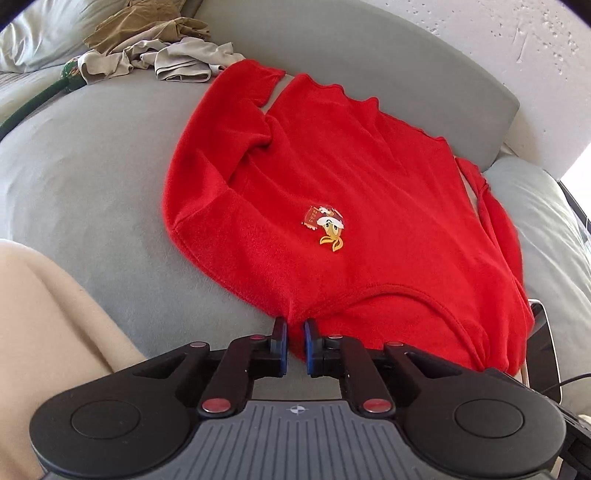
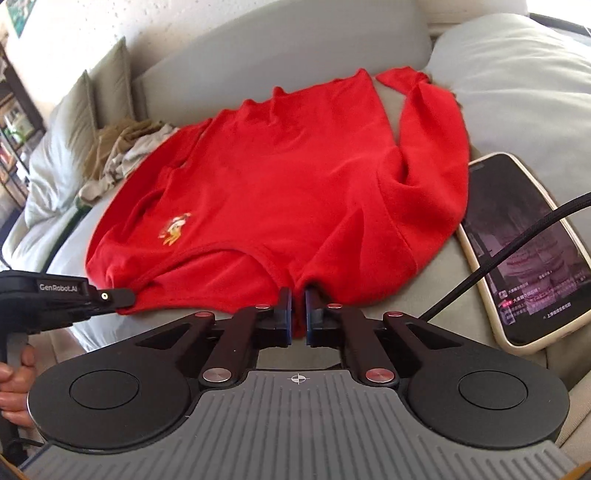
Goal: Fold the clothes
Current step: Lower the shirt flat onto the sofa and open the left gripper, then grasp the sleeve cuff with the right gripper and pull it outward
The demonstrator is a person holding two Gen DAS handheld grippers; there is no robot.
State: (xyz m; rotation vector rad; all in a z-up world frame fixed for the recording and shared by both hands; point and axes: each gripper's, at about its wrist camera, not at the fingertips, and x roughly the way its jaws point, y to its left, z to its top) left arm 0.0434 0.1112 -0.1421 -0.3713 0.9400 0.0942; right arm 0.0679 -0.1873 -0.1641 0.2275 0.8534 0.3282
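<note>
A red sweater (image 1: pixel 332 166) (image 2: pixel 277 177) lies spread flat on a grey sofa cushion (image 1: pixel 92 177), neckline nearest me, hem toward the backrest. A small cartoon badge (image 1: pixel 328 229) sits on its chest. One sleeve folds over the body on each side. My left gripper (image 1: pixel 295 334) is shut on a puckered bit of the near shoulder edge, left of the neckline. In the right wrist view it (image 2: pixel 125 297) comes in from the left. My right gripper (image 2: pixel 298 310) is shut on the near edge at the other side of the neckline, where the fabric bunches between its pads.
A phone (image 2: pixel 524 251) (image 1: pixel 543 332) with a lit screen lies right of the sweater, with a black cable (image 2: pixel 498 258) across it. Crumpled beige and khaki clothes (image 1: pixel 166 48) (image 2: pixel 129 147) are piled at the far left by a pillow (image 1: pixel 44 33). A hand (image 2: pixel 14 380) holds the left gripper's handle.
</note>
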